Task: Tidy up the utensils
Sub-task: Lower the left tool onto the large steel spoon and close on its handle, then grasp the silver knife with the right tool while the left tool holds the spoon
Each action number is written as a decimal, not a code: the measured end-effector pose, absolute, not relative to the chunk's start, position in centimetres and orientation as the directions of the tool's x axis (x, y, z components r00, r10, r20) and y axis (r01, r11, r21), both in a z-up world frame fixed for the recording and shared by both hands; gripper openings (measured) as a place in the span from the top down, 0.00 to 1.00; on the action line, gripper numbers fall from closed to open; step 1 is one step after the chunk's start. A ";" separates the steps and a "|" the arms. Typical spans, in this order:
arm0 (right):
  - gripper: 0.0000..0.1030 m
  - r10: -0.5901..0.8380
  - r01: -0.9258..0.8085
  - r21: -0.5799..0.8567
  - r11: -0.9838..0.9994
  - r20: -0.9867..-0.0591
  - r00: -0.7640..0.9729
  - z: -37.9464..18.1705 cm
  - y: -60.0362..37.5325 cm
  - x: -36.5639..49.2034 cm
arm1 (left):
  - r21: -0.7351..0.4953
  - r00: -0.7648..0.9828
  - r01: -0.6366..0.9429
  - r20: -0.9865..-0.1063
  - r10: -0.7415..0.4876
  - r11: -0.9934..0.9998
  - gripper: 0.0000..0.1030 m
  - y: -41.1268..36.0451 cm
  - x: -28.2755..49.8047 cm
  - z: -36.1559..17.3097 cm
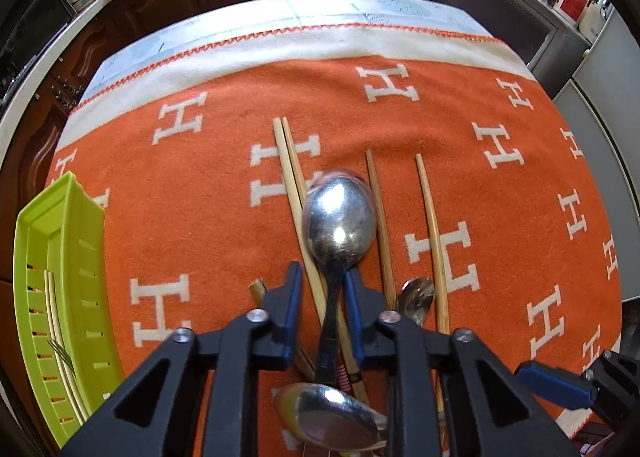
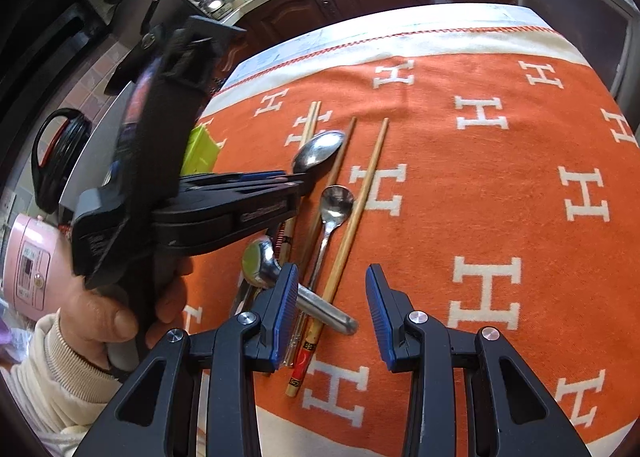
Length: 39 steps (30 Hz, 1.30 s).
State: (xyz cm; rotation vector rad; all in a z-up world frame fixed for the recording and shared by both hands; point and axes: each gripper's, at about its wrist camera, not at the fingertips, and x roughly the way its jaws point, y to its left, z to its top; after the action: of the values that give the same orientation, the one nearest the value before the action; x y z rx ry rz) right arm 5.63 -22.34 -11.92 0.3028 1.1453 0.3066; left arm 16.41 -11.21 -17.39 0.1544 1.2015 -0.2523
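Pinching the neck of a large steel spoon, the left gripper has its jaws closed on the handle, bowl forward above the chopsticks on the orange blanket covering the surface. The right gripper hovers with jaws parted, grasping nothing, over a smaller spoon. A green basket stands at the left.

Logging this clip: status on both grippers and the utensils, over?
Left gripper shut on large spoon. Right gripper open, empty. Chopsticks and two spoons loose on cloth; green basket unobstructed.
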 end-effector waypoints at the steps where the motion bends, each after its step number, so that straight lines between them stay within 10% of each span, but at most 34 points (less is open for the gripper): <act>1: 0.65 0.393 -0.093 0.388 0.917 -0.837 0.380 -11.9 -22.2 5.6 | -0.022 0.343 0.269 -0.932 -0.117 0.963 0.88 -11.1 16.5 -17.3; 33: 0.65 0.475 -0.624 0.240 0.744 -0.846 0.242 -15.0 -13.0 7.6 | -0.230 0.381 0.210 -0.876 -0.296 0.950 0.94 -5.5 15.8 -15.3; 39: 0.88 0.508 -0.647 0.289 0.706 -0.843 0.179 -15.2 -12.2 8.8 | -0.247 0.378 0.200 -0.874 -0.307 0.948 0.94 -4.7 15.8 -15.5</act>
State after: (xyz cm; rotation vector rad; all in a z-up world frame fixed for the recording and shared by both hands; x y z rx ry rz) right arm 8.77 -12.22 -15.16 -0.1454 1.1254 0.8206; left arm 15.80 -4.69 -15.47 -0.1058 1.1389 -0.3245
